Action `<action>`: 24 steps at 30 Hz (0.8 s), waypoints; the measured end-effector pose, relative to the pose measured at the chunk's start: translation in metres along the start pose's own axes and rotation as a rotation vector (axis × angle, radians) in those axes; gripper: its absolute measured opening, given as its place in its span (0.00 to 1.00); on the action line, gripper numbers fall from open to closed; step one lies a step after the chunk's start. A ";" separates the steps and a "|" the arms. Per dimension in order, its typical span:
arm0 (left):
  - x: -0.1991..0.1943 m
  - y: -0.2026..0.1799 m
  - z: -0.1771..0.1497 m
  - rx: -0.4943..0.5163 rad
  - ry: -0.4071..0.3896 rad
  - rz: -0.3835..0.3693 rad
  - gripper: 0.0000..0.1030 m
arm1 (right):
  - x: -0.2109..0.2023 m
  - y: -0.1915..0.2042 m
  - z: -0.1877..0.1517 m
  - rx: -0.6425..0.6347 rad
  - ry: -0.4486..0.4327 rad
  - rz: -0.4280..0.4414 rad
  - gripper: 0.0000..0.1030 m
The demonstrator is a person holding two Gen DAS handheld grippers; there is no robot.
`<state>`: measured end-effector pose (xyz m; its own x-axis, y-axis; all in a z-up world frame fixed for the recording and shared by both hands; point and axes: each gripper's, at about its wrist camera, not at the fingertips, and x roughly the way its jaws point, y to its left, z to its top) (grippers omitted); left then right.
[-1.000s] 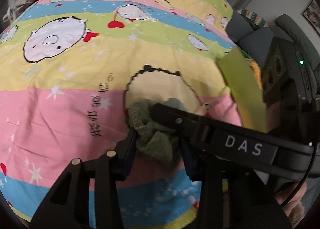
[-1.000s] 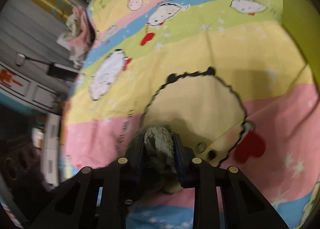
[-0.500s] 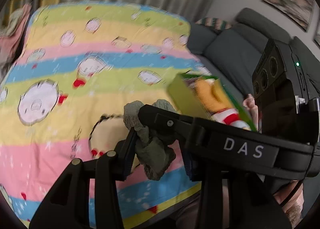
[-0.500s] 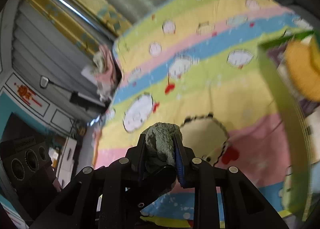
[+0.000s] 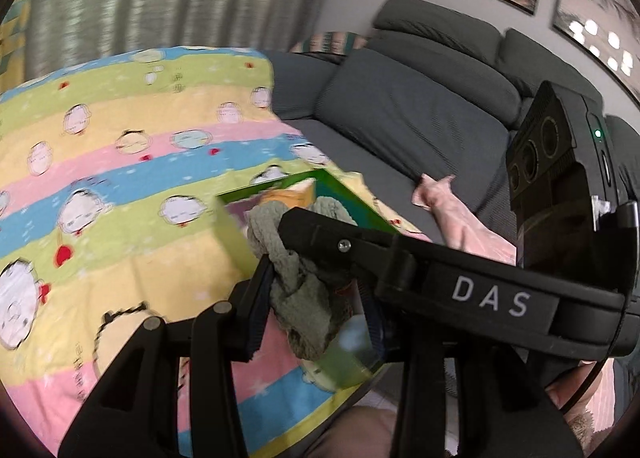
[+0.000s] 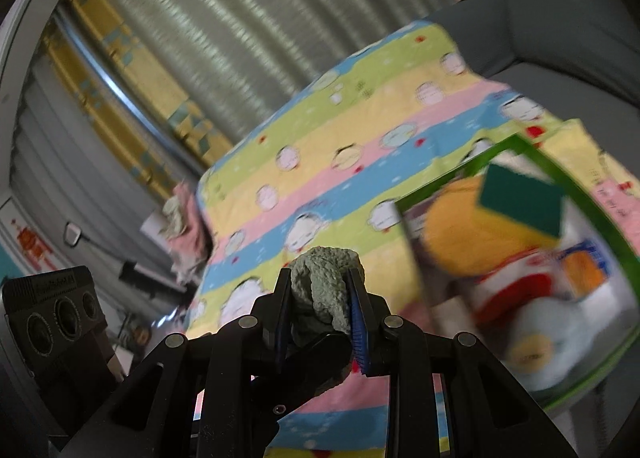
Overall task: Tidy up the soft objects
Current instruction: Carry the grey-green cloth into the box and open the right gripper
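Both tools, left tool (image 5: 316, 290) and right tool (image 6: 320, 298), clamped on the grey-green knitted cloth (image 6: 324, 278), have risen off the striped bedspread (image 5: 120, 178) toward the green box (image 6: 560, 258), likely for stowing.

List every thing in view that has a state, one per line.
Green cloth: bunched, off the blanket, clamped by both hand-held grippers.
Left hand-held gripper: shut on the cloth.
Right hand-held gripper: shut on the cloth.
Green box: open on top, already holding a sponge and other items.
Blanket: spread flat.
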<state>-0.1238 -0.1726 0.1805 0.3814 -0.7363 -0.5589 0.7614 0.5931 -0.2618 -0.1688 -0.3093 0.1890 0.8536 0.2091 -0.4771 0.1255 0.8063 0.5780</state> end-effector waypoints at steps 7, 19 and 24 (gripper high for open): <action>0.044 -0.018 0.009 0.035 0.065 -0.102 0.38 | -0.011 -0.043 0.011 0.064 -0.040 -0.132 0.28; 0.111 -0.018 0.024 0.020 0.166 -0.124 0.37 | 0.016 -0.092 0.034 0.126 0.013 -0.297 0.28; 0.127 -0.016 0.014 0.025 0.215 -0.107 0.38 | 0.029 -0.106 0.023 0.149 0.028 -0.342 0.28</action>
<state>-0.0802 -0.2795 0.1244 0.1794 -0.7064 -0.6847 0.8051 0.5054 -0.3105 -0.1460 -0.4015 0.1289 0.7359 -0.0415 -0.6759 0.4748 0.7433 0.4712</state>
